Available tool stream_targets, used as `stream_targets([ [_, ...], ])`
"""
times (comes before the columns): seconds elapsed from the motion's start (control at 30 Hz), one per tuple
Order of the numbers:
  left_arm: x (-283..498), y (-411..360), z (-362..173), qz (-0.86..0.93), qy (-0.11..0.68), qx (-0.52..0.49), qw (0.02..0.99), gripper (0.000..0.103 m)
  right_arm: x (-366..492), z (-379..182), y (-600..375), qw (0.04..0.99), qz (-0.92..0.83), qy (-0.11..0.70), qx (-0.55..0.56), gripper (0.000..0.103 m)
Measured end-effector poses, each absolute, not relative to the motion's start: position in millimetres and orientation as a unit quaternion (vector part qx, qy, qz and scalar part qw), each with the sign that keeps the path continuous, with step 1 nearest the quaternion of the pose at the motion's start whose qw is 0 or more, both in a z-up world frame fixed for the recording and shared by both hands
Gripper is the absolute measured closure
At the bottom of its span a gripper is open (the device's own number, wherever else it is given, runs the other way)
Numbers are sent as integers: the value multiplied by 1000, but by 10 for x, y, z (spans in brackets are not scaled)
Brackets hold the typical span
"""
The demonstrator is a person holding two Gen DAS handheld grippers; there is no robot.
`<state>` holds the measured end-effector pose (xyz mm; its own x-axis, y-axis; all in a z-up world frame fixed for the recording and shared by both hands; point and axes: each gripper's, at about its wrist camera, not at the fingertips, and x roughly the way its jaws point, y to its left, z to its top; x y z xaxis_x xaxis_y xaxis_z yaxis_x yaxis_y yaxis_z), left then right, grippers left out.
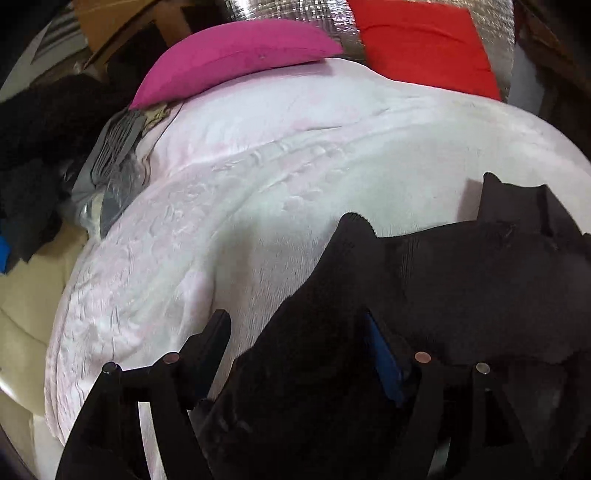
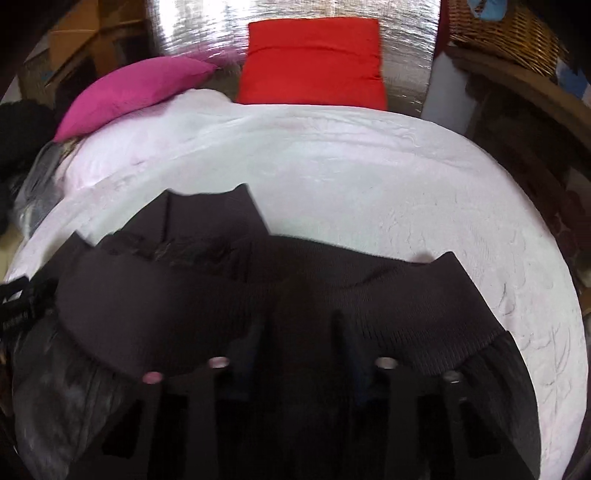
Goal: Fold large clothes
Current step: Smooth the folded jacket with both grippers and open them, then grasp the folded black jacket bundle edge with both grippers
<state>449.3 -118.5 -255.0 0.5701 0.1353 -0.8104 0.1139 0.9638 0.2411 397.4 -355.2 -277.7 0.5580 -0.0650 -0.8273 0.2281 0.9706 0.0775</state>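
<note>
Lying spread on a pale pink-white textured bed cover (image 1: 295, 147), a dark brown-black ribbed knit garment (image 1: 443, 277) is seen filling the 3 to 6 o'clock part of the left wrist view. The left tool (image 1: 295, 321) is held released: its fingers are set wide, and a fold of the garment is seen between them, close against the blue-padded finger (image 1: 384, 354) at 5 o'clock. The finger at 7 o'clock is kept apart from the fabric, with a strip of bed cover showing in the gap.

In the right wrist view the same garment (image 2: 184, 295) is stretched across the frame from 9 to 4 o'clock, its ribbed band running over the near edge of the bed cover (image 2: 369, 166). The right tool (image 2: 299, 321) is set narrow, and dark fabric is seen between its two fingers. Whether the pads are pressed on that fabric cannot be told, since the area is dim and blurred.

At 12 o'clock a red square cushion (image 2: 314, 59) is propped against a silver foil-like panel (image 2: 184, 29). A magenta cushion (image 2: 136, 92) is laid at 11 o'clock on the far edge of the bed cover. A woven wicker basket (image 2: 509, 29) is seen at 1 o'clock.
</note>
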Motion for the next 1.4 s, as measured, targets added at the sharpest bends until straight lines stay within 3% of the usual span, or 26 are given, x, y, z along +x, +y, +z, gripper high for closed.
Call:
stream_targets([
  [0.27,4457,-1140,-2439,-4,460,111,881,29,3976,-2753,-3713,885,-67,442,133,72],
  [0.43,4210,-1055,-2090,-25,430,80,899,28,3621,-2386,-4008,889,-43,413,191,69],
  [0.47,4154,-1018,-2024,-29,425,74,902,23,3512,-2313,-4101,892,-47,404,196,55],
  [0.5,4090,-972,-1973,-33,421,67,904,20,3422,-2272,-4170,894,-52,398,201,21],
  [0.53,4037,-920,-1936,-37,420,62,905,18,3274,-2217,-4289,898,-64,383,206,12],
  [0.57,4013,-873,-1917,-38,420,60,905,18,3163,-2184,-4386,901,-74,374,208,11],
  [0.93,3536,-138,-2197,-24,484,28,874,18,2190,-2501,-4999,848,-72,408,330,12],
  [1.13,3183,37,-2387,-39,497,-5,867,18,1996,-2668,-4877,840,-81,426,326,13],
  [1.17,3132,25,-2409,-38,492,3,870,18,1997,-2696,-4843,838,-90,432,321,16],
  [1.27,3129,3,-2462,-13,482,35,875,16,1994,-2853,-4766,821,-111,459,321,49],
  [1.4,3087,40,-2515,-3,488,39,872,15,1936,-2792,-4658,829,-126,445,315,50],
])
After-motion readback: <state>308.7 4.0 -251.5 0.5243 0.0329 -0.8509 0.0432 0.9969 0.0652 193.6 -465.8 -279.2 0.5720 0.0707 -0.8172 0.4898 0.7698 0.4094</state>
